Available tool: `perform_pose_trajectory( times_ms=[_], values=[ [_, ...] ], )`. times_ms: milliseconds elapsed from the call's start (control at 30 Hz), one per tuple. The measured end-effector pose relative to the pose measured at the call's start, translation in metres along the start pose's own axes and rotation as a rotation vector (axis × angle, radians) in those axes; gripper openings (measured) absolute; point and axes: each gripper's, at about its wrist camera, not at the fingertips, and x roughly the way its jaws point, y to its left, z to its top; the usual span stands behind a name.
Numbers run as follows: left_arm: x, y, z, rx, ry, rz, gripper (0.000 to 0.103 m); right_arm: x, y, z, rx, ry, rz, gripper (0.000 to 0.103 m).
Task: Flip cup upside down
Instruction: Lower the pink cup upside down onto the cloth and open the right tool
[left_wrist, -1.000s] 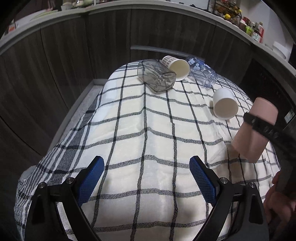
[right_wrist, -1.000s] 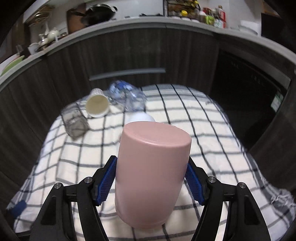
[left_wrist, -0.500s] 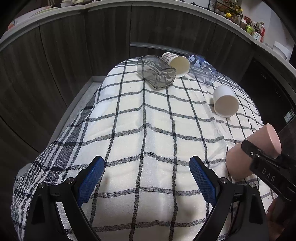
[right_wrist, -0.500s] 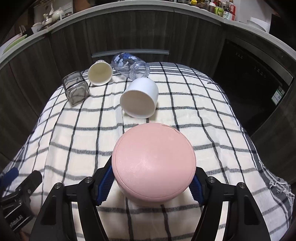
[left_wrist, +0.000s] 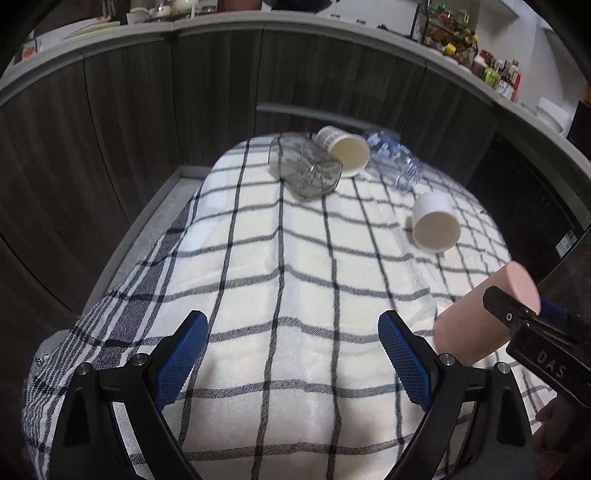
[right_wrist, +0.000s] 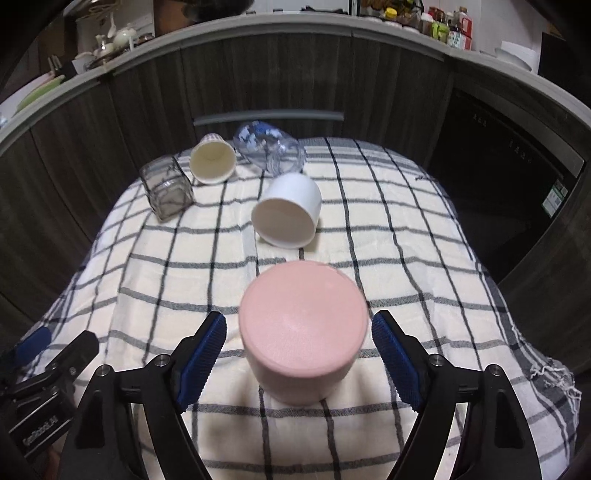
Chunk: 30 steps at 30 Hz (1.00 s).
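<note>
Though the pink cup (right_wrist: 303, 332) stands between the blue pads of the right gripper (right_wrist: 299, 347), the jaws are released, with a visible gap on each side of its wall; the cup rests mouth-down on the checked cloth (right_wrist: 184, 266) near the front edge of the table, a little toward the right-hand side; its flat closed base faces up, so its long axis runs vertical and the flip looks done, as far as I can judge. By its matte, smooth skin I take it for a light, stiff plastic tumbler, not fragile but fairly slick; the sensible hold is across the mid-wall with the pads on opposite sides, since a grip near the base rim could let it pivot or squirt out; the soft cloth beneath may let it rock if nudged. From the left wrist view the same cup (left_wrist: 484, 317) shows at the right edge with the right gripper's finger alongside it. The left gripper (left_wrist: 291, 354) hangs over the front of the cloth with its jaws spread wide and nothing between them. Toward the far edge lie a white cup (right_wrist: 288, 210), a paper cup (right_wrist: 212, 162), a square grey glass (right_wrist: 168, 192) and a clear bottle (right_wrist: 271, 149), all on their sides.
</note>
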Motion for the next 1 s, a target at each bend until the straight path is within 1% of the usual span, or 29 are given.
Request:
perform_pose_trajectory(
  times_ms=[100,233,333,533,767,1000],
  values=[
    [-0.01,-0.003,0.001,0.002,-0.05,-0.006,0.094,-0.013,-0.001,-0.001,-0.007,-0.039,0.014,0.083],
    [-0.023,-0.011,0.001,0.005,-0.081,0.001,0.094,-0.034,-0.002,-0.003,-0.026,-0.108,0.031,0.084],
    [-0.037,-0.018,-0.002,0.01,-0.119,0.003,0.094,-0.049,-0.005,-0.005,-0.042,-0.149,0.045,0.085],
    [-0.058,-0.031,-0.012,0.022,-0.188,0.003,0.095,-0.07,-0.015,-0.015,-0.049,-0.199,0.053,0.088],
    [-0.071,-0.046,-0.02,0.064,-0.242,0.002,0.097,-0.078,-0.033,-0.025,-0.004,-0.238,0.06,0.088],
    [-0.082,-0.055,-0.028,0.09,-0.272,0.013,0.097,-0.091,-0.039,-0.03,-0.01,-0.302,0.05,0.088]
  ],
)
